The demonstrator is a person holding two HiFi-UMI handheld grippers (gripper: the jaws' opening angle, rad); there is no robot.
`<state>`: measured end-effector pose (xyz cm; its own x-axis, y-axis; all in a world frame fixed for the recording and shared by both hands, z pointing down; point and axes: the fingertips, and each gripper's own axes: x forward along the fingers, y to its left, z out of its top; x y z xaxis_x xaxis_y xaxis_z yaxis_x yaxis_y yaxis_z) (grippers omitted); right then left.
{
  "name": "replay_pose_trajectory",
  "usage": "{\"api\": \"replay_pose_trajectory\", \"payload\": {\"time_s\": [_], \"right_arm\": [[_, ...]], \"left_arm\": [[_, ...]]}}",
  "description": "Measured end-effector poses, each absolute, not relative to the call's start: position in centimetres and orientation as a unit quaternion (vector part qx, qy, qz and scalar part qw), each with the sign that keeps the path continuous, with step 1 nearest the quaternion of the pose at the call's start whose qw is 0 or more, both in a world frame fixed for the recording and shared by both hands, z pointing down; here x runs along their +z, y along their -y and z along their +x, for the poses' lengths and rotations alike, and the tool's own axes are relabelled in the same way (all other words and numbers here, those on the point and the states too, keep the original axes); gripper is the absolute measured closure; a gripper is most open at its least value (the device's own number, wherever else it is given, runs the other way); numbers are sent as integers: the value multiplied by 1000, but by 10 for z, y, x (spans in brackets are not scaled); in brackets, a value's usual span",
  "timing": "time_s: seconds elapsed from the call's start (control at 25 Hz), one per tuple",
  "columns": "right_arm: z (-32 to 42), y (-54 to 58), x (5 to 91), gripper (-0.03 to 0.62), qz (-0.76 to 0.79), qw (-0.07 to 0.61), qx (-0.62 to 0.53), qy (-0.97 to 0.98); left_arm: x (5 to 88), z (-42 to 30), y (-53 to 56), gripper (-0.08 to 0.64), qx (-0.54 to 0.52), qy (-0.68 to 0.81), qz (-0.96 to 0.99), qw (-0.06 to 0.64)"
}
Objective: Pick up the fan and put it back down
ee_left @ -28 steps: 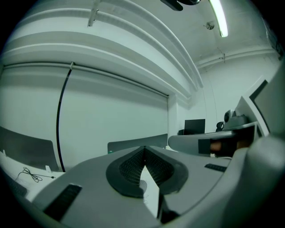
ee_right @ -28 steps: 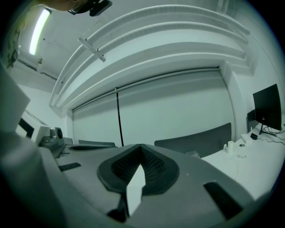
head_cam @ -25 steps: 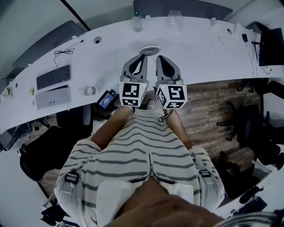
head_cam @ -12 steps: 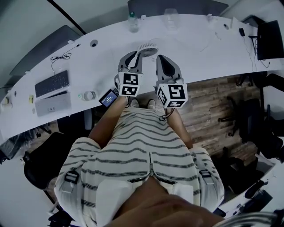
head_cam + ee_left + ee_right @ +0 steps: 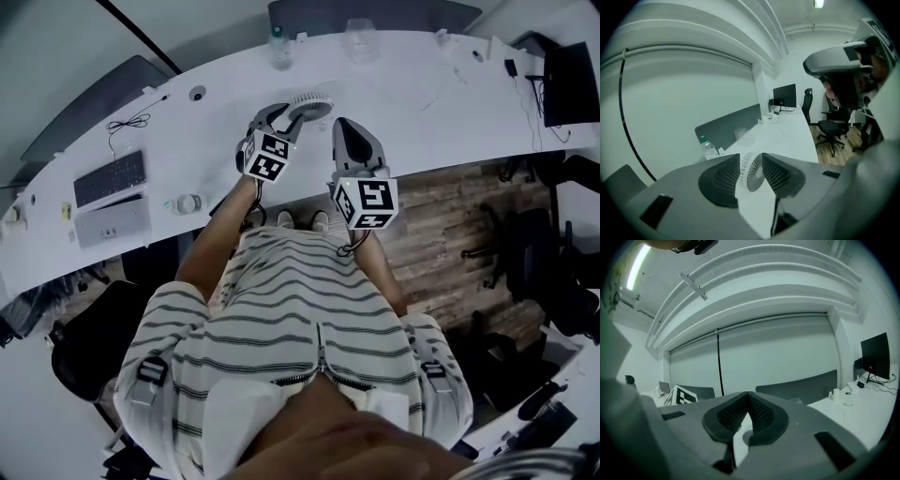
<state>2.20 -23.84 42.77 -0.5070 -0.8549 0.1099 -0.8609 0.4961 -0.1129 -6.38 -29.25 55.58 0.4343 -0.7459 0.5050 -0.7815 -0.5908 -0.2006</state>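
Note:
A small white round fan (image 5: 308,105) stands on the curved white desk (image 5: 422,112), just beyond the desk's front edge. My left gripper (image 5: 280,119) reaches onto the desk from the left and points down at the fan. Its jaws are opening. In the left gripper view the fan (image 5: 757,171) shows in the gap just ahead of the dark pads (image 5: 723,180), which do not press on it. My right gripper (image 5: 346,128) hangs to the right of the fan, jaws shut with nothing in them. In the right gripper view the fan (image 5: 749,437) peeks out below them.
A keyboard (image 5: 111,176) and a white box lie at the desk's left. A bottle (image 5: 277,39) stands behind the fan, by a grey divider. A monitor (image 5: 572,80) is at the far right. Office chairs (image 5: 534,272) stand on the wood floor.
My left gripper has moved forward to the fan, tipped down and rolled, and its jaws have gone from shut to parted. The right gripper has stayed put.

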Motion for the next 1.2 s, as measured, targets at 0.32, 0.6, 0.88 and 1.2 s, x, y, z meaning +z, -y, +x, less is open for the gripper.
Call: {"api": "replay_pose_trajectory", "payload": {"time_s": [0.32,0.6,0.88,1.2], "right_arm": [[22,237,430,581,494,18,78,866],[23,241,431,581,496,24,76,865],[33,247,434,581,505,34,74,859],[46,250,440,581,516,38,81,852]], "left_arm": [[583,-61,308,391,349,375,858,32],[611,-60,329,368,399,307,864,23],[629,-56,346,331,425,241,872,14],[642,-51,353,331,450,185,873,26]]}}
